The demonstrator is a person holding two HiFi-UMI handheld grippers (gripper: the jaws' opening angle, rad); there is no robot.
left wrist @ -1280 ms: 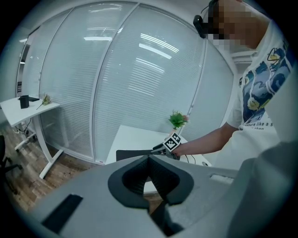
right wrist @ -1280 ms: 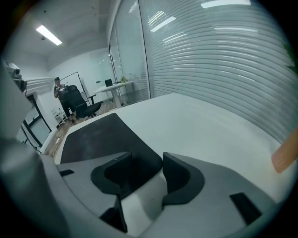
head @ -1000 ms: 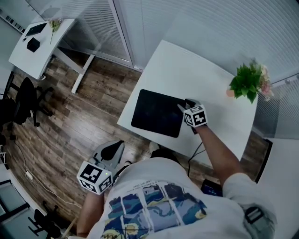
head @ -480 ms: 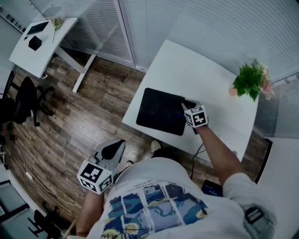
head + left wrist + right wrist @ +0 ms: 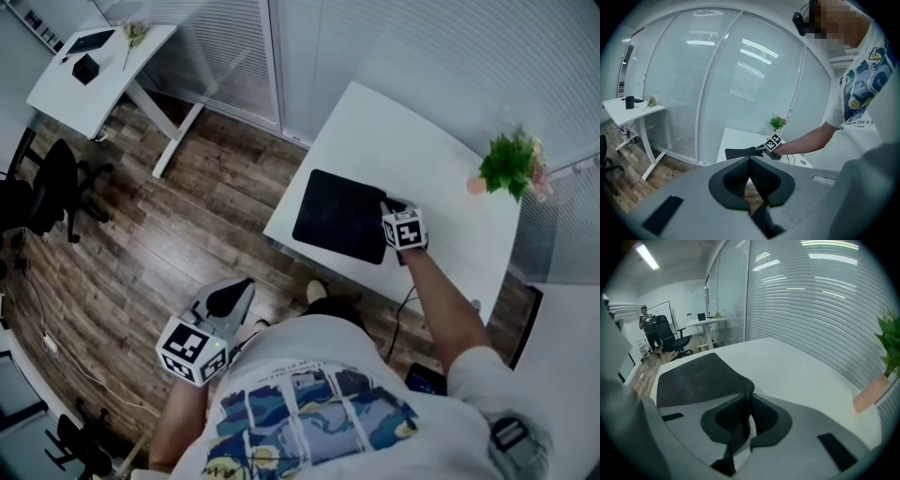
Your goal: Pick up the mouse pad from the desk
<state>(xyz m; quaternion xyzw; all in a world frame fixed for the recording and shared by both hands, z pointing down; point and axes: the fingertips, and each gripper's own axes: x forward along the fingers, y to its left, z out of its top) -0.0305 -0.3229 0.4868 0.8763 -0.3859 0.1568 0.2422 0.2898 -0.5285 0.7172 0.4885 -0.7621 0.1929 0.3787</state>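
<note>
Your right hand-held gripper [image 5: 749,398] is closing its jaws on the right edge of the black mouse pad [image 5: 339,228], and that edge lifts up between them. The rest of the mouse pad lies on the near left part of the white table [image 5: 422,155]. Your left hand-held gripper [image 5: 750,161] hangs over the wooden floor [image 5: 159,244], left of the table, with its jaws together and nothing in them. A potted plant [image 5: 511,167] stands at the table's far right corner

The flat mouse pad [image 5: 342,217] is black, the desk [image 5: 441,173] white, the leafy plant [image 5: 509,161] green, the wood floor [image 5: 159,234] brown.
</note>
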